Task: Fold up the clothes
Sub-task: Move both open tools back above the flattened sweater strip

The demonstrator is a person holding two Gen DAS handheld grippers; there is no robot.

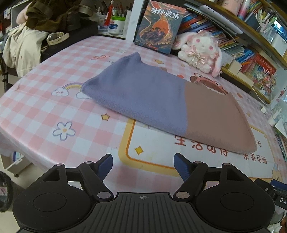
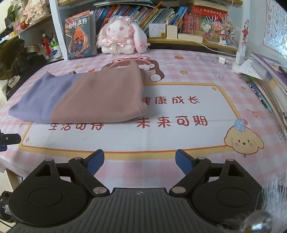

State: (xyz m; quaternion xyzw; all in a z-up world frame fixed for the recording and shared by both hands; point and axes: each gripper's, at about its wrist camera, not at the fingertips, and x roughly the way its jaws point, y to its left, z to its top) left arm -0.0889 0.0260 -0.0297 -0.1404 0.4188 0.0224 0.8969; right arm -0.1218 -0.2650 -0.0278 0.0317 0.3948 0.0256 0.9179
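Both grippers, left [image 1: 143, 164] and right [image 2: 140, 160], hang wide and empty short of my sweater [image 1: 161, 100], folded flat mid-surface [image 2: 179, 143]. Soft, limp fleece; I'd pinch its near corners. Bunny [image 2: 119, 40] and book [image 2: 80, 35] stand behind.

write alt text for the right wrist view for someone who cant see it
A folded purple and dusty-pink garment lies flat on a pink checked cartoon table mat, ahead and left of the open, empty right gripper. Behind it, a pink-and-white plush rabbit and an upright book stand against crowded bookshelves.
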